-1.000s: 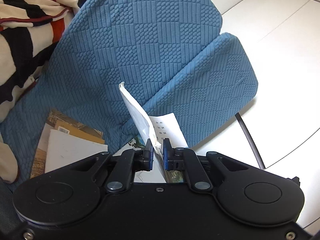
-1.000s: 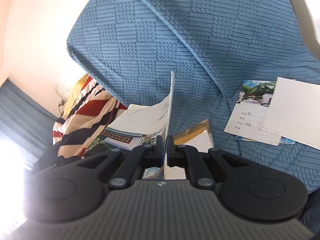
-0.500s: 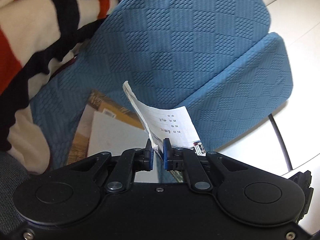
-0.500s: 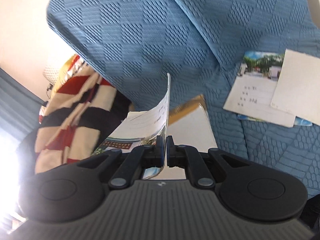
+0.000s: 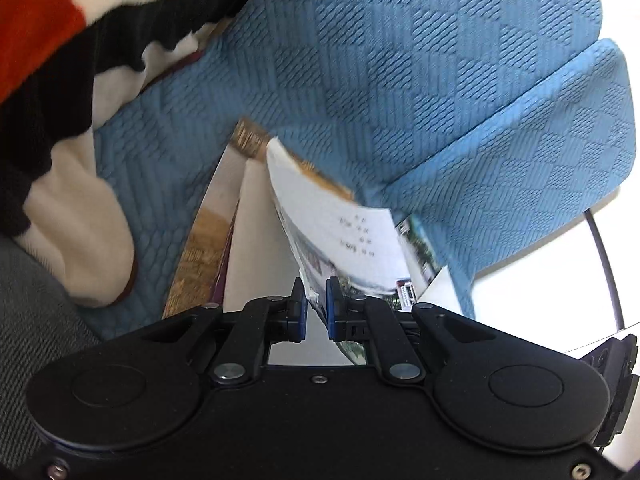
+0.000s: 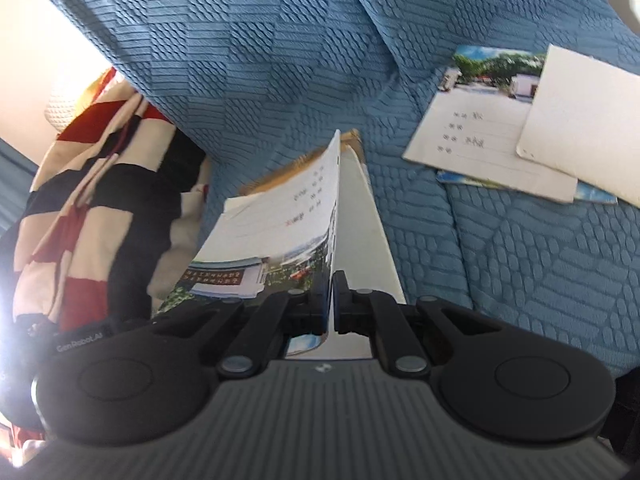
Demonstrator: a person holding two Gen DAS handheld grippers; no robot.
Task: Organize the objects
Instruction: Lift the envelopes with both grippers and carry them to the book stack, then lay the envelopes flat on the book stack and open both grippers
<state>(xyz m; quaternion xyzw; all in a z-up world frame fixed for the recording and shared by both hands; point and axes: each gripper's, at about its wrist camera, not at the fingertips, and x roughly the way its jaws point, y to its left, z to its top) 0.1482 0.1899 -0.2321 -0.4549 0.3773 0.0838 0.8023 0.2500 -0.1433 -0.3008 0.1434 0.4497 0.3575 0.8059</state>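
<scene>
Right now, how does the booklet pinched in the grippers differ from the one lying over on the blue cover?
The held booklet stands on edge, clamped by the right gripper and the left gripper; the lying booklet rests flat on the blue cover. A white sheet partly overlaps the lying booklet; nothing overlaps the held one. Both show a photo cover and lined label.

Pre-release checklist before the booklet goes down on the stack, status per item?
1. Left gripper shut on booklet: ok.
2. Right gripper shut on booklet: ok.
3. Landing stack under the booklet, top sheet bare: ok.
4. Booklet flat: not ok, it bows between the two grips.
5. Booklet touching the stack: cannot tell.
6. Other papers on the blue cover clear of the drop spot: ok.
</scene>
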